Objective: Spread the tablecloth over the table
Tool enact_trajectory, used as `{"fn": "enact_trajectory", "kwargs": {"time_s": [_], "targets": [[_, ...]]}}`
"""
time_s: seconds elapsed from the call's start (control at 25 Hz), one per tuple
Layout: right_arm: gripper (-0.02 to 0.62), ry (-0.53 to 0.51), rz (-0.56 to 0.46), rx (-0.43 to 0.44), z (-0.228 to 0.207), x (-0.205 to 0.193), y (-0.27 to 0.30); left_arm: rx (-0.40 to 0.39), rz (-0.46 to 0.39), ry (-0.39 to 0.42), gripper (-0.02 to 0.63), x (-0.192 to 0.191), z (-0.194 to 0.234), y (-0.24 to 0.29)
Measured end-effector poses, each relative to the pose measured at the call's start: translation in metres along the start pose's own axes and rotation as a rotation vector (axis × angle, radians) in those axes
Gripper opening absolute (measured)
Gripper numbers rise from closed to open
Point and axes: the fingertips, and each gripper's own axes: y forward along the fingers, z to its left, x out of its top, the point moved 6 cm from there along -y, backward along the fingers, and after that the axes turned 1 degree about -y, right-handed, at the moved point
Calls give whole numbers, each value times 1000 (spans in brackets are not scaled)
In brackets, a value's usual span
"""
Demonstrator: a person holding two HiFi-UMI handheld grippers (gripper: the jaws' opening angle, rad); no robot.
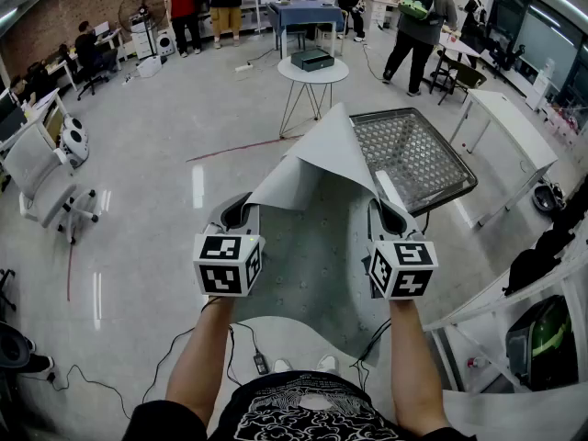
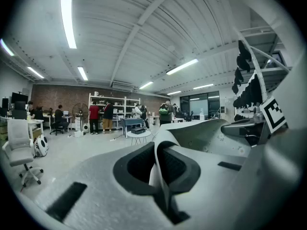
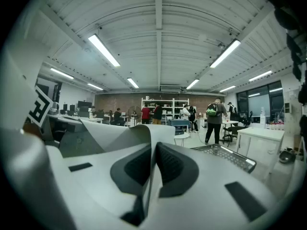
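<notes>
A grey tablecloth [image 1: 312,182] hangs in the air between both grippers, folded into a peak that points away from me. My left gripper [image 1: 241,211] is shut on its left edge, and the cloth [image 2: 160,150] shows pinched between the dark pads. My right gripper [image 1: 386,211] is shut on the right edge, where the cloth [image 3: 149,143] is clamped between its pads. The table with the perforated metal top [image 1: 418,159] stands ahead to the right, partly covered by the cloth's peak. Both grippers point nearly level at chest height.
A small round white table [image 1: 312,72] with a dark box stands ahead. White desks [image 1: 510,127] line the right side, and an office chair [image 1: 41,177] sits at the left. Several people stand at the far shelves. Cables lie on the floor near my feet.
</notes>
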Motion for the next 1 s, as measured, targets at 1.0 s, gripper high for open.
{"fn": "enact_trajectory", "kwargs": {"time_s": [1.0], "targets": [[6, 21, 7, -57, 13, -2, 76, -74, 15, 19, 9, -2, 60, 69]]}}
